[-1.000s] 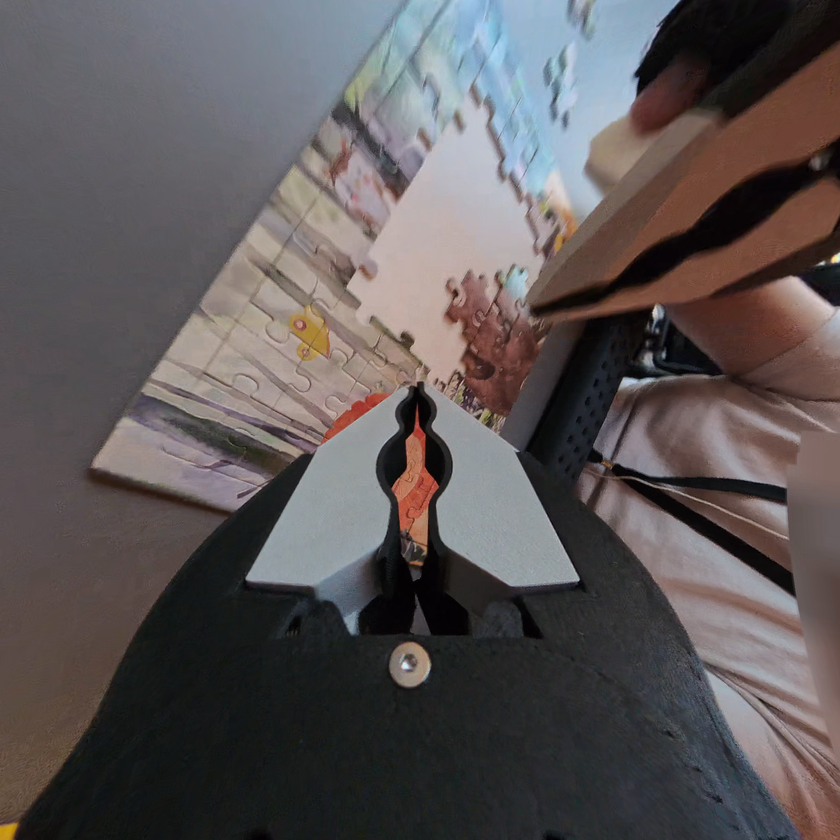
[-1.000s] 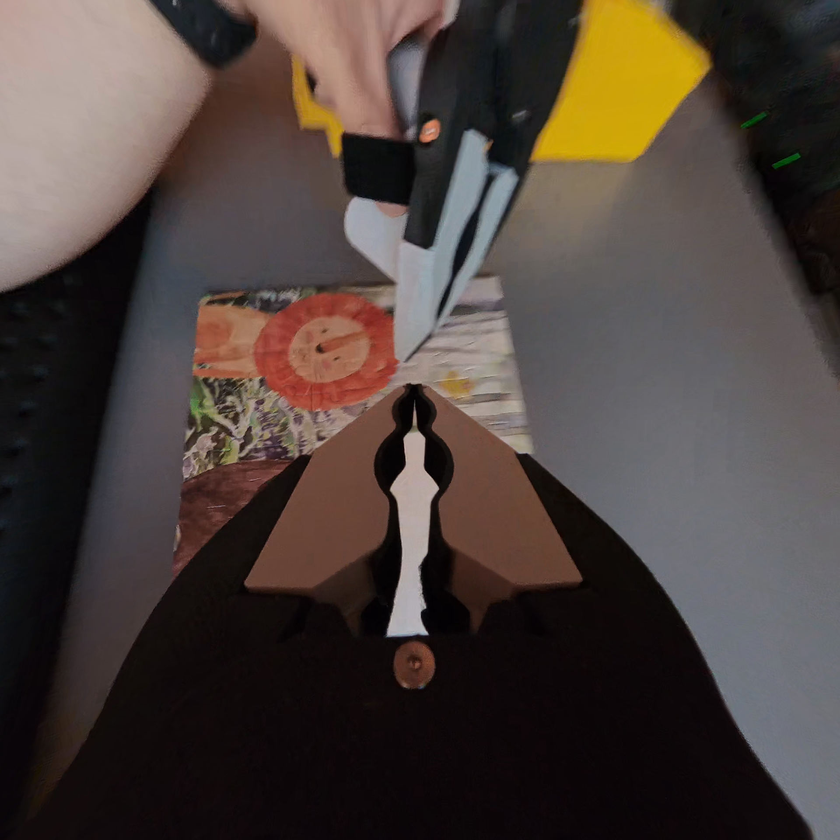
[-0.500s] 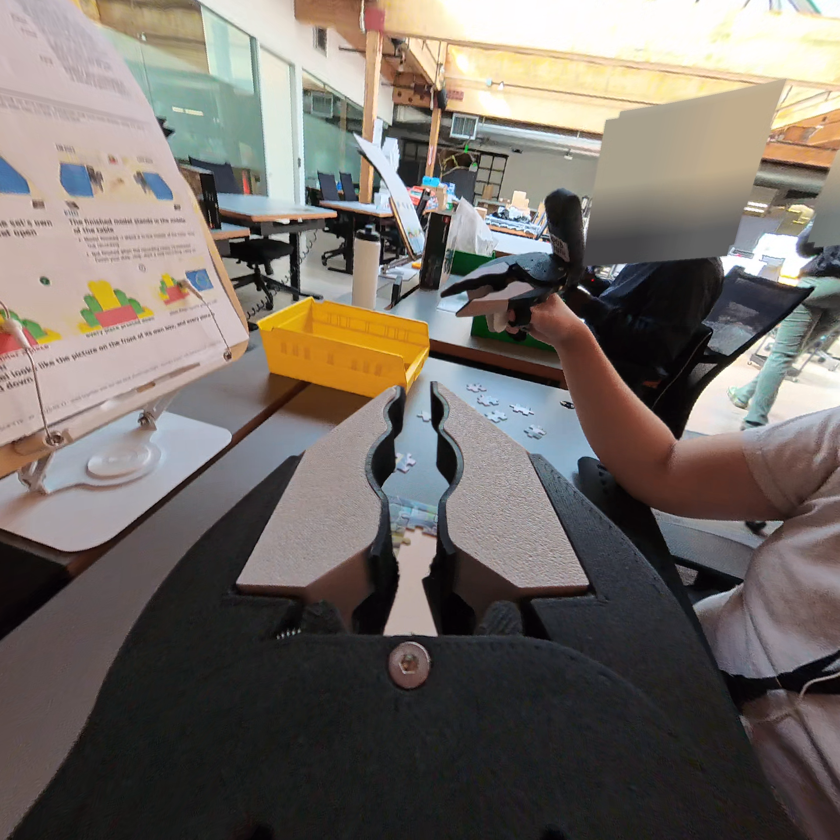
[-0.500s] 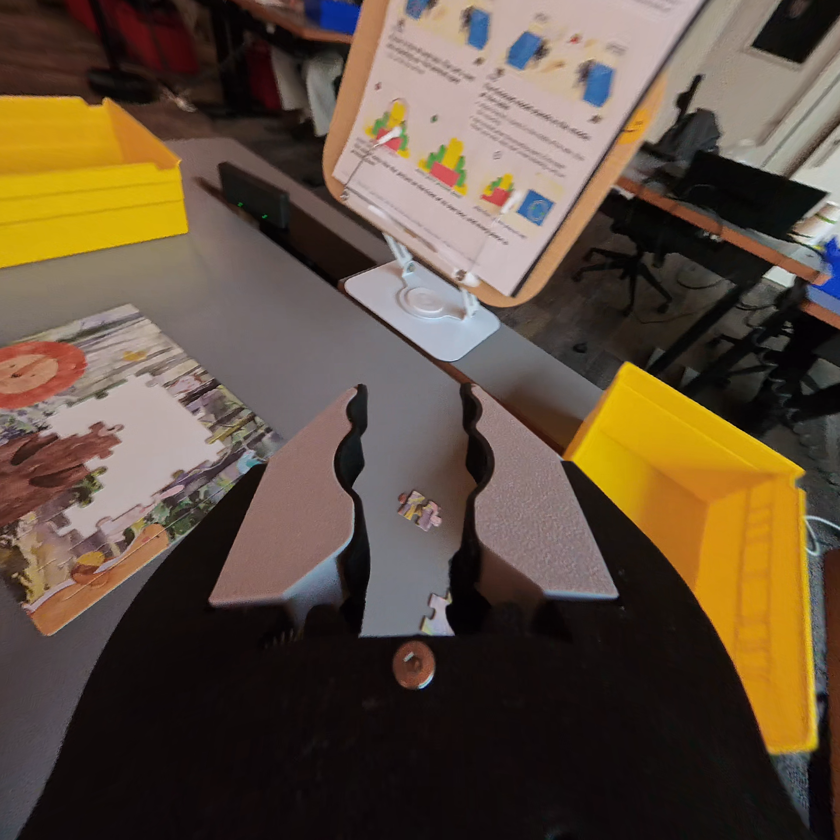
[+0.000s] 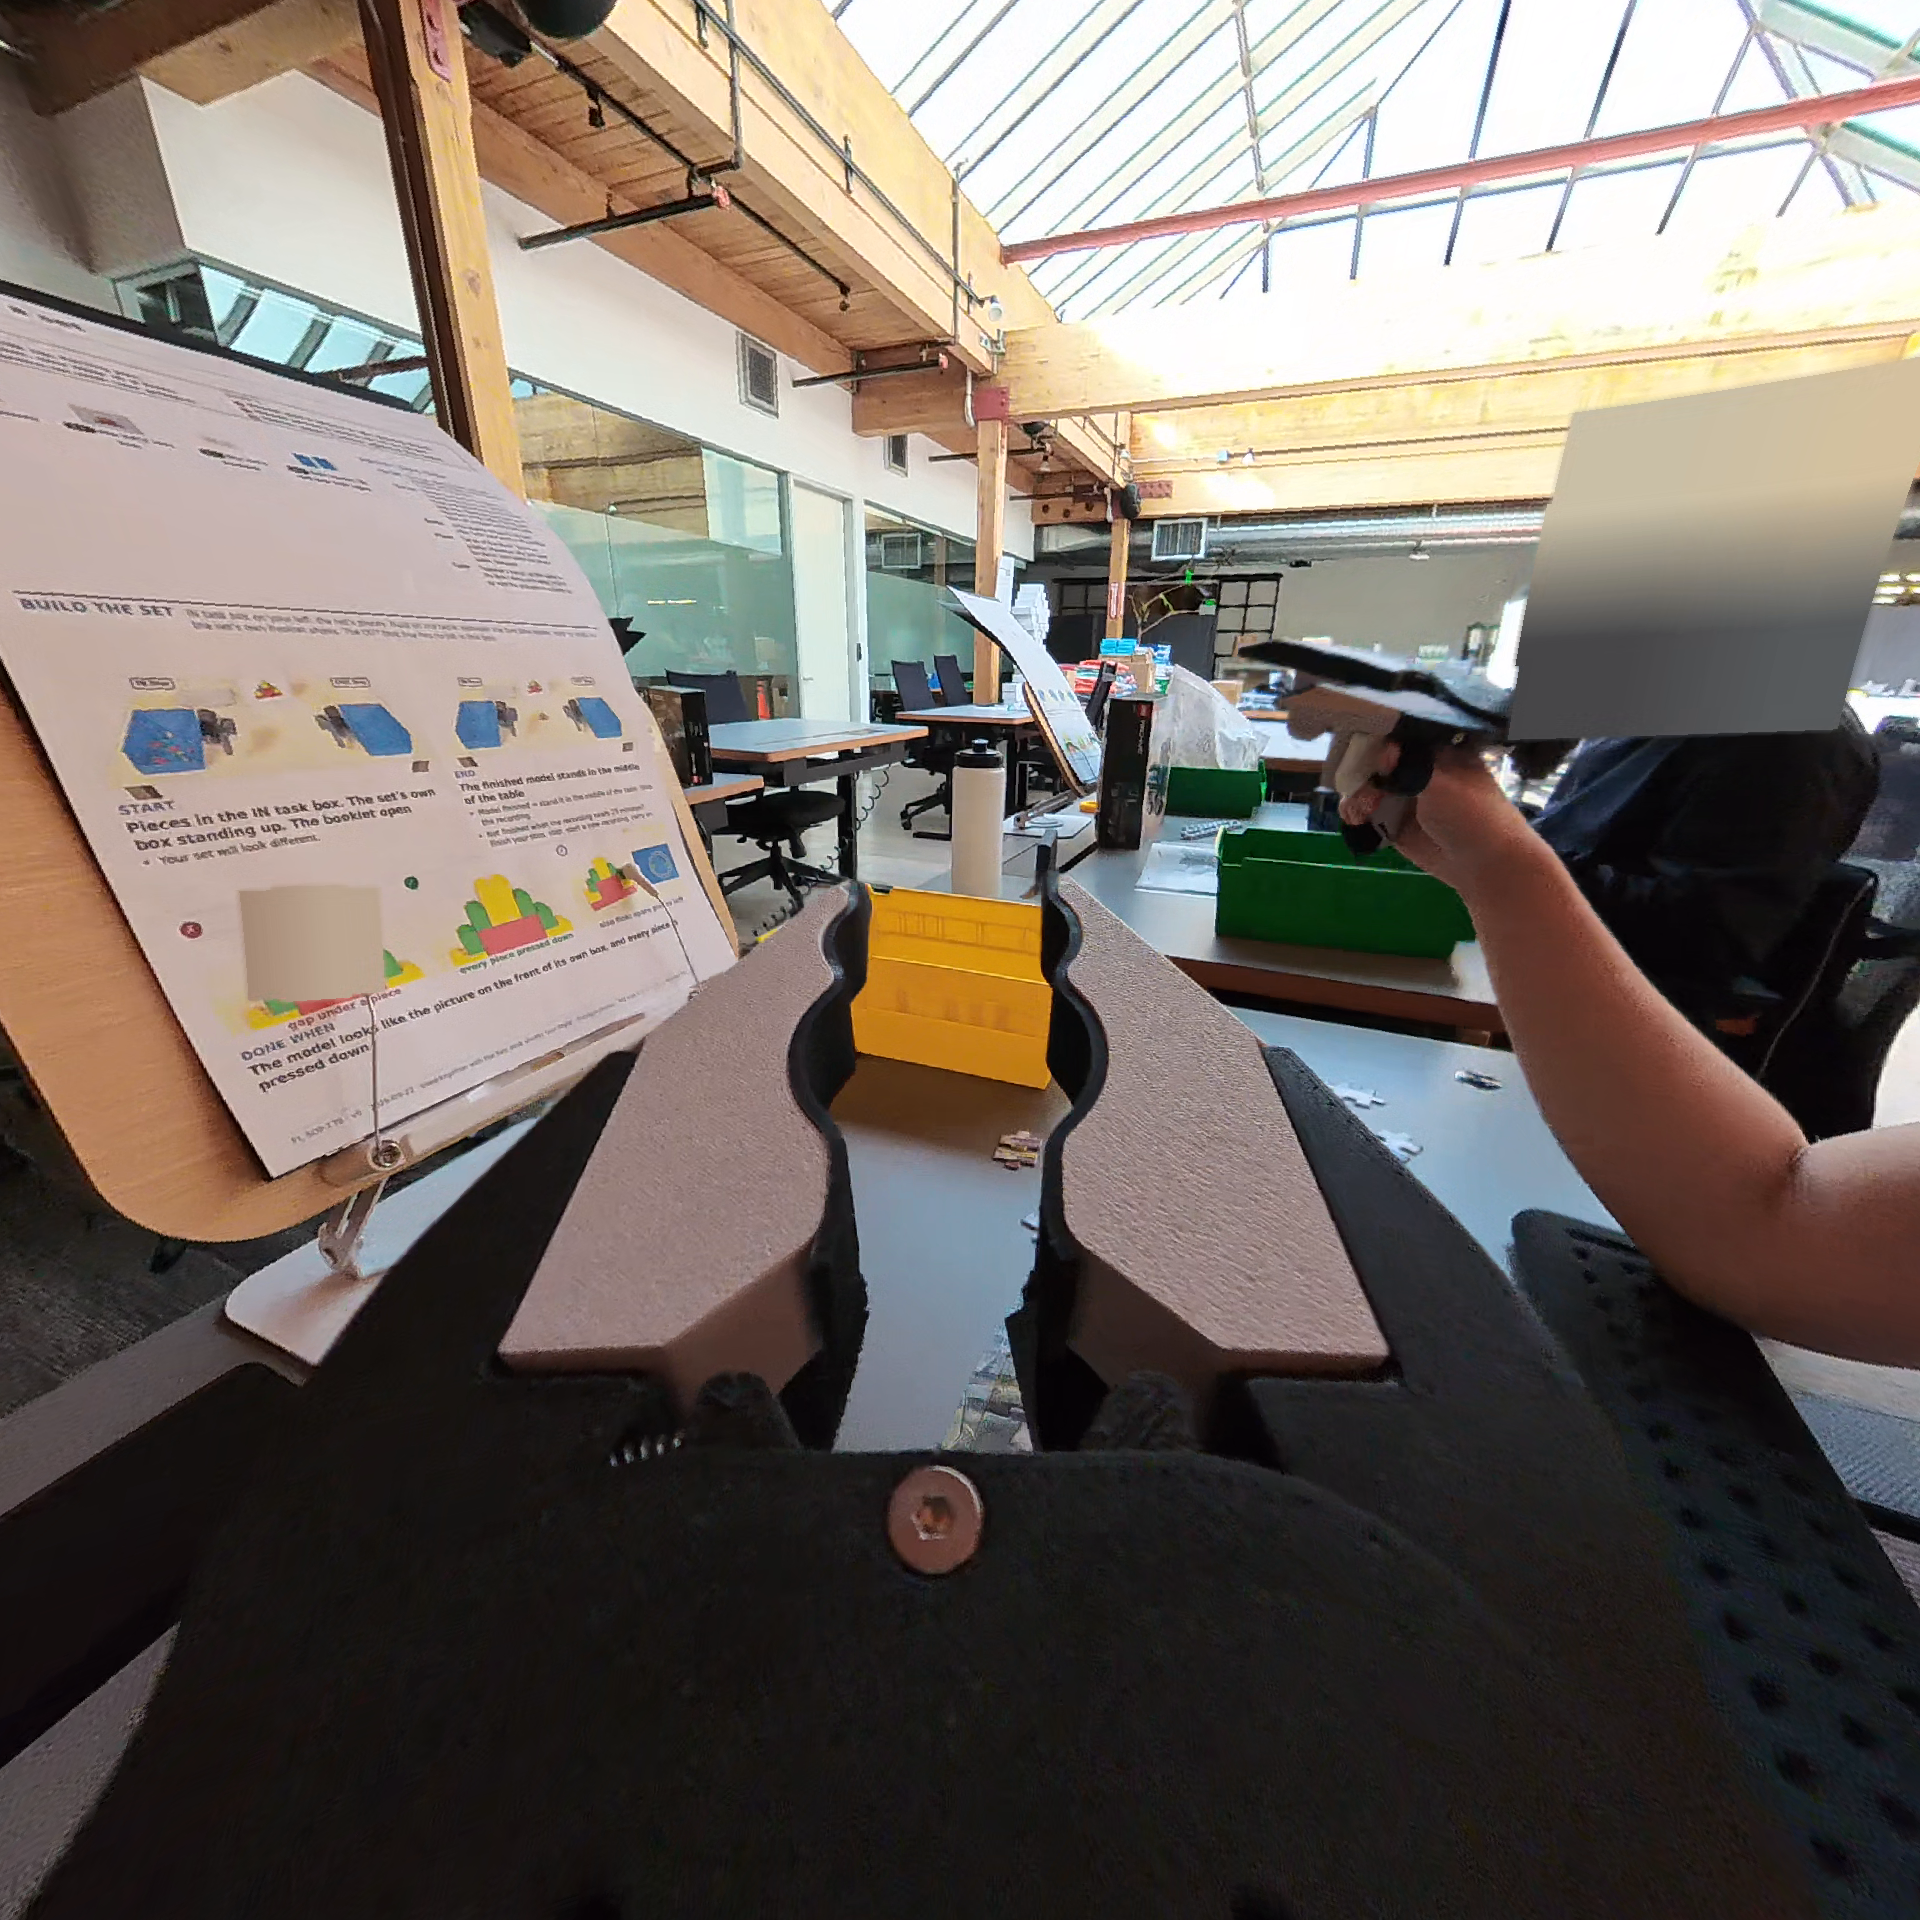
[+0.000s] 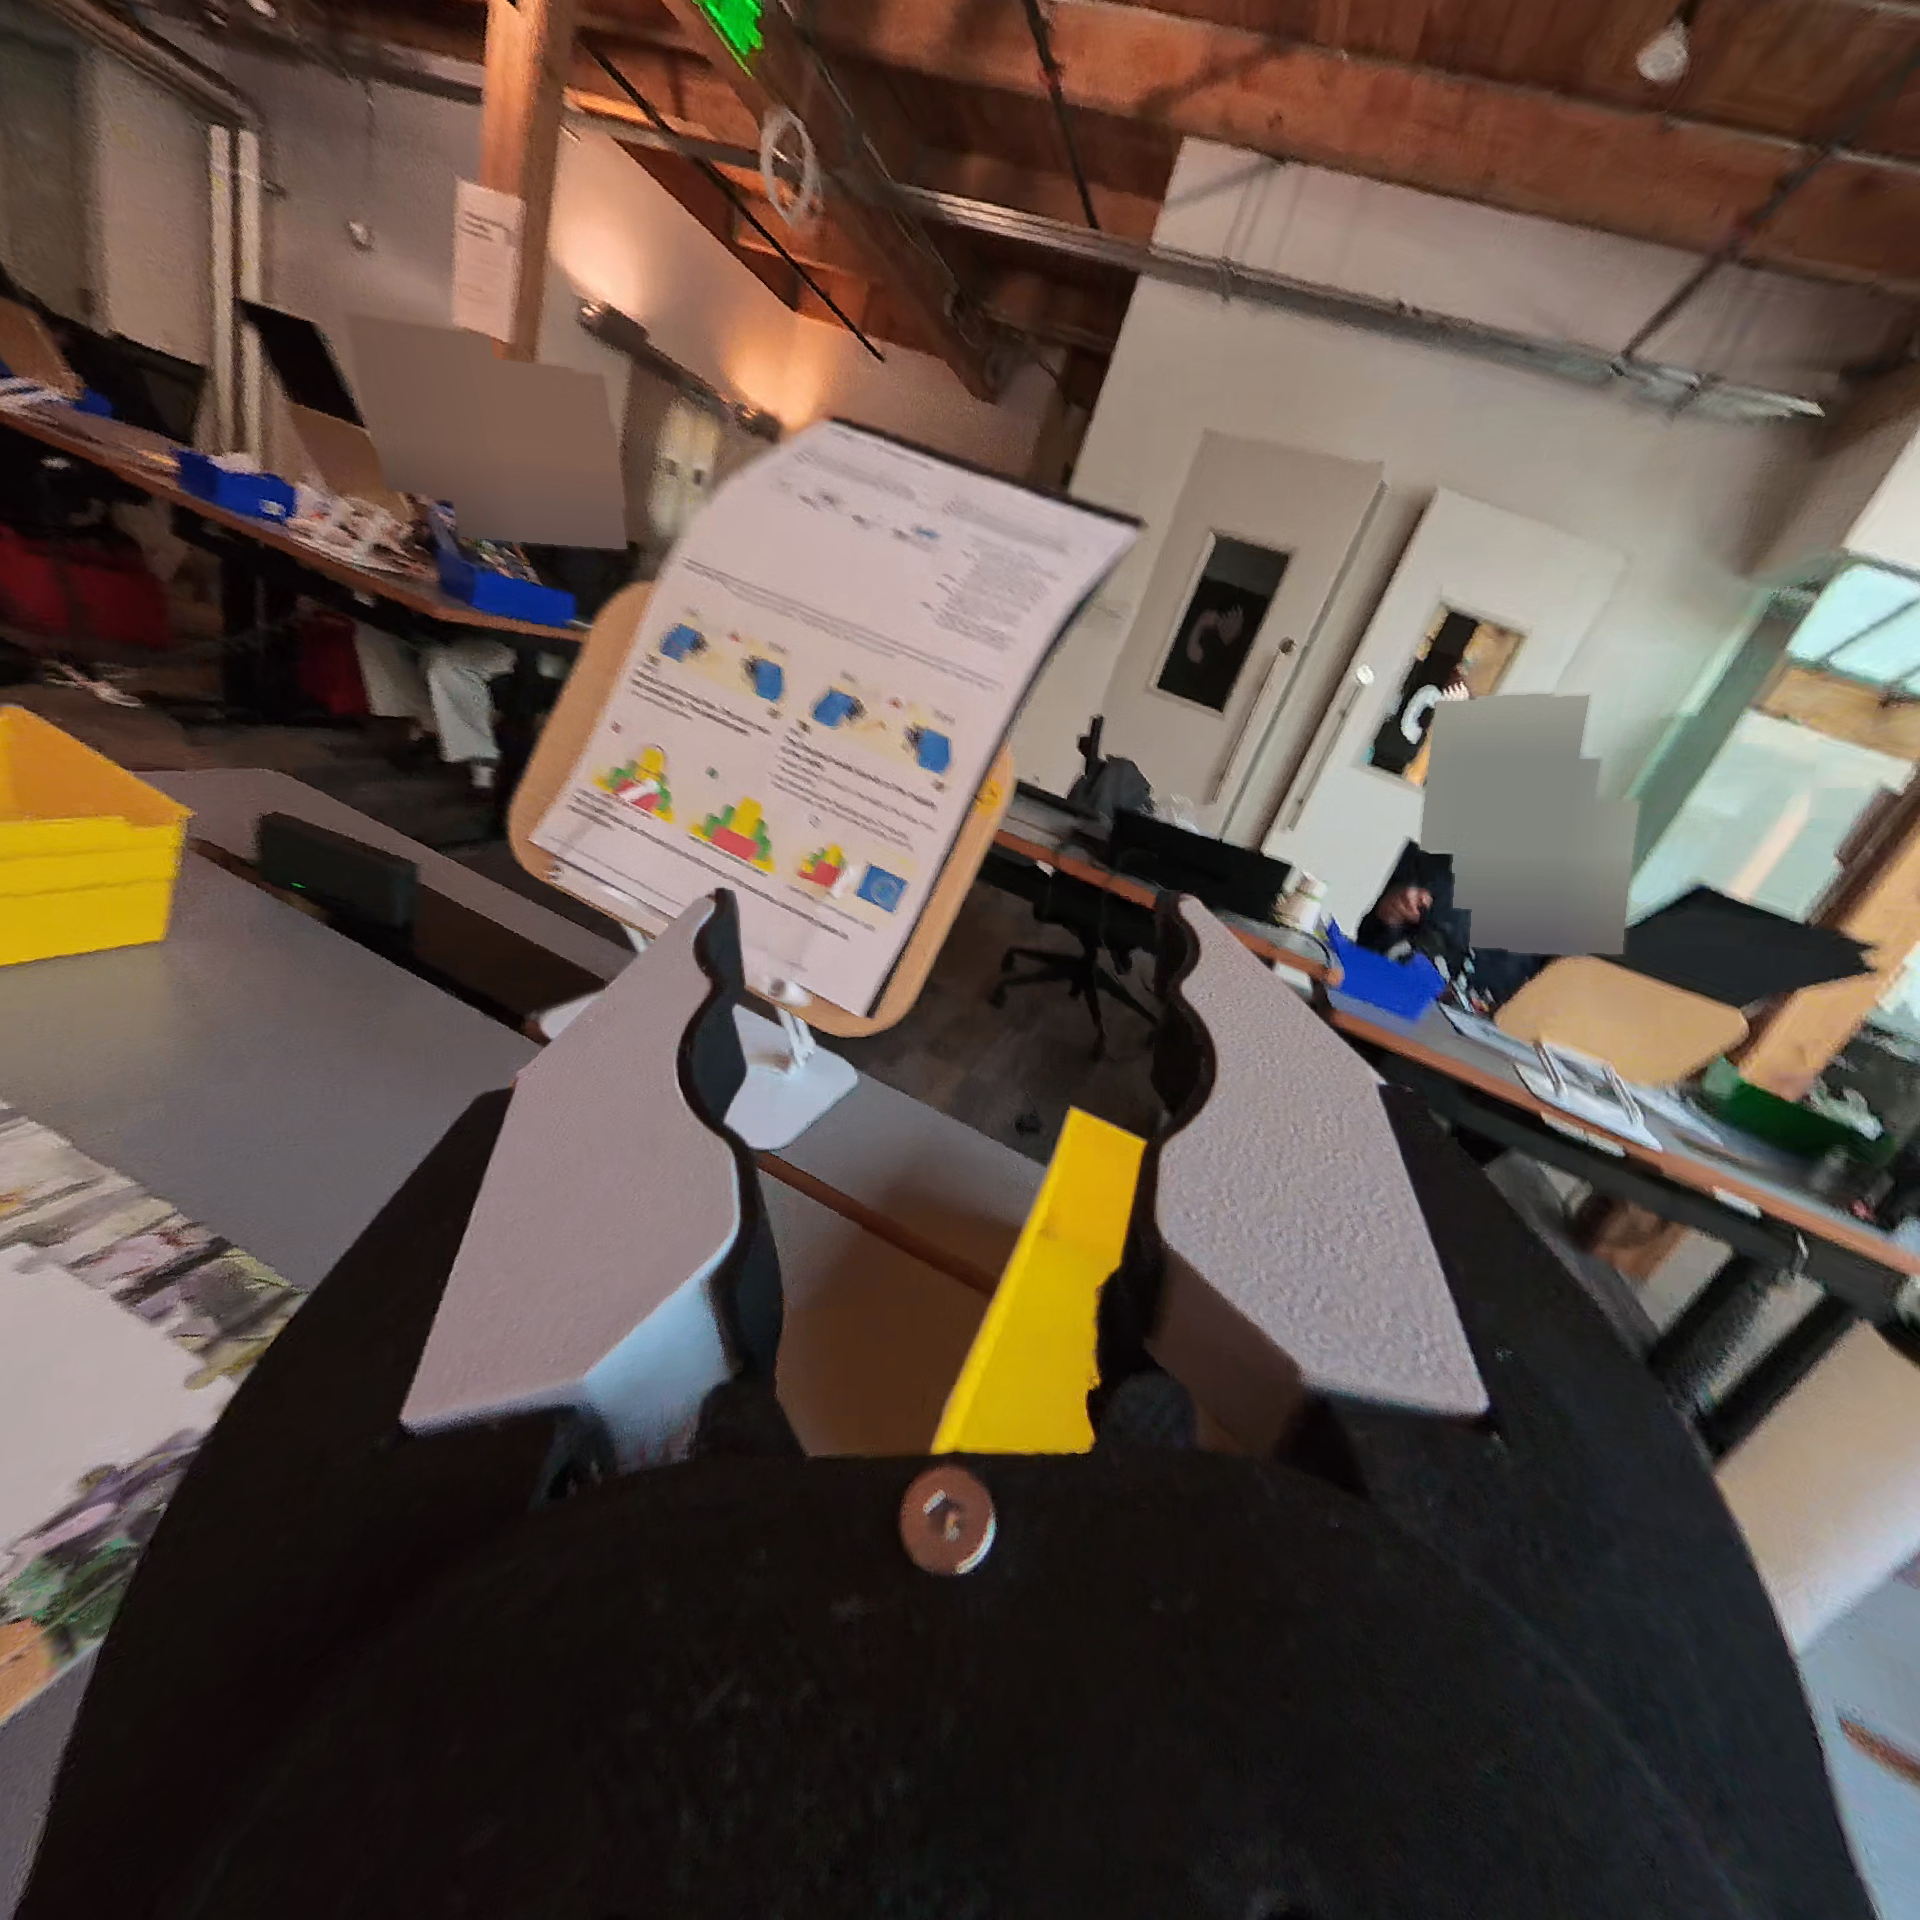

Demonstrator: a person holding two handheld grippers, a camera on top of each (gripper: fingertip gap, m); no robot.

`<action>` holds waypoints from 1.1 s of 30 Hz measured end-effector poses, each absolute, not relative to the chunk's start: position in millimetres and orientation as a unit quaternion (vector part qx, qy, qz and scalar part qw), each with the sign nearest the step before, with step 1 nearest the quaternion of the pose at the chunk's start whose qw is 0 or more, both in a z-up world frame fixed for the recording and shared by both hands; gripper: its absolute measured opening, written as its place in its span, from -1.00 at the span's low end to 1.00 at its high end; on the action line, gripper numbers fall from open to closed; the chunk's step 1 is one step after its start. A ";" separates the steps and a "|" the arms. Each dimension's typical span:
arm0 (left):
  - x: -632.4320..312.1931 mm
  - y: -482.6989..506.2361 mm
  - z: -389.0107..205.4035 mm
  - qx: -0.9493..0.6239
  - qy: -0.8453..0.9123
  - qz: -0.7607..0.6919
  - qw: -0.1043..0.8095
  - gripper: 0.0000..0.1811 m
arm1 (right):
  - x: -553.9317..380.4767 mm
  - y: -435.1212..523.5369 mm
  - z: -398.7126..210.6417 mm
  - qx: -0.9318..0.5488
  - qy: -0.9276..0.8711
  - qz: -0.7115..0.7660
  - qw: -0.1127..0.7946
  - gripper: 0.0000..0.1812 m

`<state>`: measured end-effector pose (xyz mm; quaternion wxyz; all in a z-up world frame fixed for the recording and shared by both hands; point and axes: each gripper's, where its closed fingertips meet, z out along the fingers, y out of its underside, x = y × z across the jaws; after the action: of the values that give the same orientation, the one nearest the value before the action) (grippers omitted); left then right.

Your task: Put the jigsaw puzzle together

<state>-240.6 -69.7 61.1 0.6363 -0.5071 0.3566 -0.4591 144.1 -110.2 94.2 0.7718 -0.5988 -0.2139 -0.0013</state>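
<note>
Above the smooth grey table (image 5: pixel 935 1226), 2 spread, empty hand-held grippers (image 5: pixel 948 883) (image 6: pixel 948 914) with grainy, wavy-edged fingers (image 5: pixel 707 1174).

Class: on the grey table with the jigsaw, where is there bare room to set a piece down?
Bare grey table lies between the yellow bin, the document stand and the jigsaw puzzle. Ahead of the open left gripper, one loose piece lies before a yellow bin; more pieces are scattered right.
</note>
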 end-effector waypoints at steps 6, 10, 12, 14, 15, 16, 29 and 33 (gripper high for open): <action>-222.5 -66.2 45.3 -0.538 0.386 -0.446 0.603 -0.67 | 77.6 -134.1 98.2 -0.586 -0.355 -0.030 0.728 -0.27; -209.8 -64.3 33.4 -0.556 0.403 -0.433 0.584 -0.67 | 80.0 -120.9 41.1 -0.658 -0.418 -0.070 0.623 -0.37; -204.1 -64.6 27.2 -0.563 0.412 -0.428 0.575 -0.70 | 97.2 -110.8 19.7 -0.696 -0.387 -0.085 0.598 -0.37; -198.1 -67.6 20.0 -0.569 0.426 -0.426 0.560 -0.71 | 109.1 -111.9 -11.3 -0.729 -0.376 -0.079 0.567 -0.40; -195.9 -68.5 16.4 -0.573 0.433 -0.422 0.553 -0.71 | 117.8 -114.9 -28.8 -0.743 -0.372 -0.082 0.550 -0.41; -194.4 -68.8 13.4 -0.576 0.439 -0.416 0.550 -0.71 | 129.3 -119.2 -48.0 -0.760 -0.366 -0.085 0.531 -0.41; -199.1 -68.5 7.7 -0.591 0.438 -0.411 0.539 -0.72 | 270.1 -215.1 -186.6 -0.913 -0.108 -0.024 0.393 -0.43; -201.0 -65.3 2.2 -0.595 0.437 -0.412 0.534 -0.73 | 243.4 -198.0 -194.3 -0.885 -0.211 0.032 0.413 -0.44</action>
<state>-201.0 -65.3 2.2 0.5338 -0.5951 0.4371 -0.4121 243.4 -198.0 -194.3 0.4129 -0.8854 -0.2110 0.0316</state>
